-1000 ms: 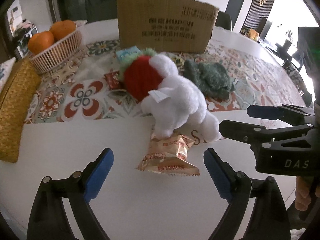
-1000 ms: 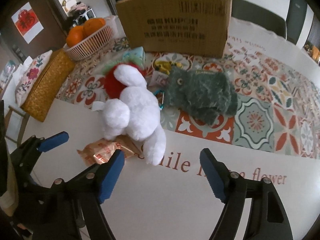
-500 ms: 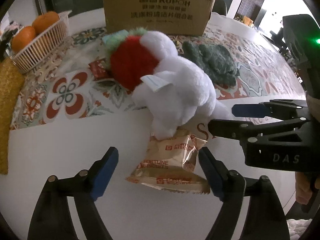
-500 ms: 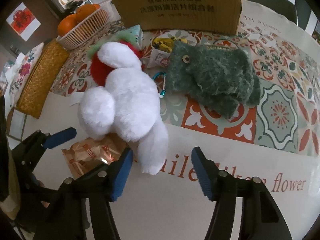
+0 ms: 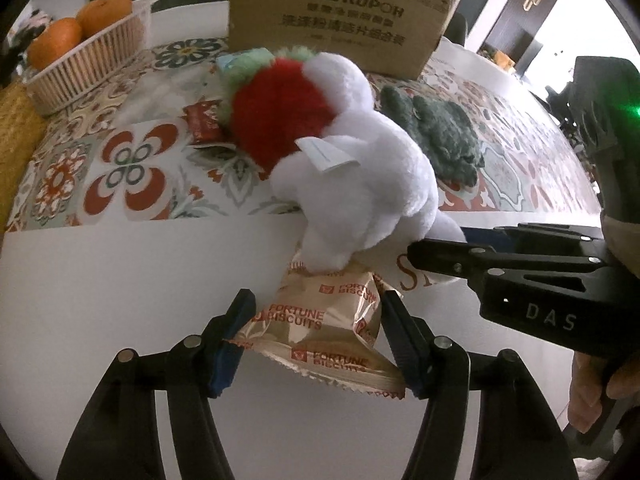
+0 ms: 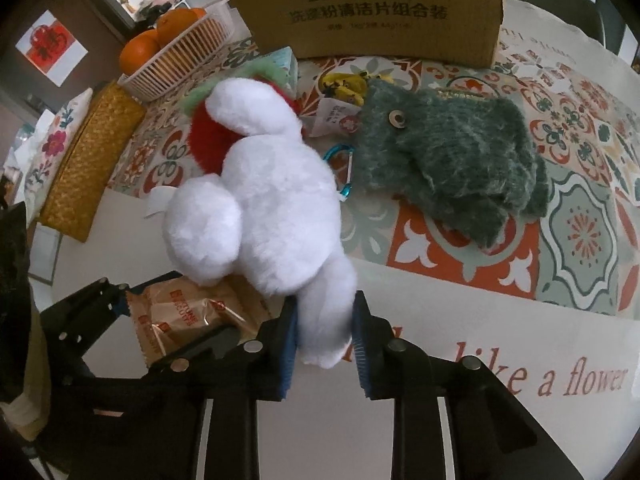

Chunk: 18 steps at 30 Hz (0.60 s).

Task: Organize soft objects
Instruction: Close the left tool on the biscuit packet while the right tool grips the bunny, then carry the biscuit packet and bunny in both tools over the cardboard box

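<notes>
Plush rabbit and biscuit packet gripped at the front of the surface, nothing yet sorted

The white plush rabbit [image 6: 264, 200], with a red and green strawberry-like part at its far end, is seen lying across the edge of the patterned mat; one white limb is pinched between the jaws of the right gripper [image 6: 324, 336], which have just been closing. The Fortune Biscuits packet [image 5: 320, 328], partly pinned under the rabbit, is flanked by the jaws of the left gripper [image 5: 316, 340], also just closing, with both pads touching the wrapper's edges. The green plush toy [image 6: 448, 160] is left untouched on the mat [image 6: 580, 232], so most of the sorting is judged to remain. Behind, the cardboard box [image 6: 360, 4] is shown only from outside; its contents cannot be told. Oranges are held in the white basket [image 5: 86, 64].
</notes>
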### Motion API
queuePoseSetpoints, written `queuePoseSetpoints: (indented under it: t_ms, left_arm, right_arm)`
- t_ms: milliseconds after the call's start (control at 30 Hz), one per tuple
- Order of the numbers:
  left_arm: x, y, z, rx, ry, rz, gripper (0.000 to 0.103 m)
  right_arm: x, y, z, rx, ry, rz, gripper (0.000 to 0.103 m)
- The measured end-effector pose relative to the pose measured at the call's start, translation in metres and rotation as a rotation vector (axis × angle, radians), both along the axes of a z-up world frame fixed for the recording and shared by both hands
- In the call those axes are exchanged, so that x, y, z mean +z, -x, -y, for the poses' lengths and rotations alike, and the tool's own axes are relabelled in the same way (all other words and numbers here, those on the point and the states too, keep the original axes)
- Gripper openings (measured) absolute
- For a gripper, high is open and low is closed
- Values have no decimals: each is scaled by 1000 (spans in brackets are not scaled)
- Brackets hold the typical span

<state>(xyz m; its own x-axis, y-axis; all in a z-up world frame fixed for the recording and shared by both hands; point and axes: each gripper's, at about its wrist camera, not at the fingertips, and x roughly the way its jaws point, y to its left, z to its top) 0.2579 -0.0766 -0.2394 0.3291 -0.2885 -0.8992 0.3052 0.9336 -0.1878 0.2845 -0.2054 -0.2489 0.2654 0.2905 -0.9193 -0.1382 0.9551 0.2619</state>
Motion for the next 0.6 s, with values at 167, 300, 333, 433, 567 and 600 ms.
queuePoseSetpoints:
  t_ms: [167, 300, 333, 433, 567, 600]
  left_arm:
    - [10, 9, -3, 37, -24, 31, 63]
    - [25, 20, -4, 63, -46, 77, 63]
    - [28, 21, -4, 68, -46, 89, 63]
    - [43, 26, -7, 90, -33, 124, 63]
    - [60, 28, -7, 100, -25, 165, 63]
    - [64, 28, -7, 103, -26, 177, 63]
  right_arm:
    - [12, 8, 0, 3, -6, 35, 23]
    - [29, 18, 1, 6, -22, 74, 22]
    - [32, 19, 1, 3, -26, 83, 22]
    - [45, 24, 3, -1, -40, 112, 21]
    - [61, 28, 2, 2, -46, 158, 20]
    - [65, 28, 4, 1, -48, 168, 20]
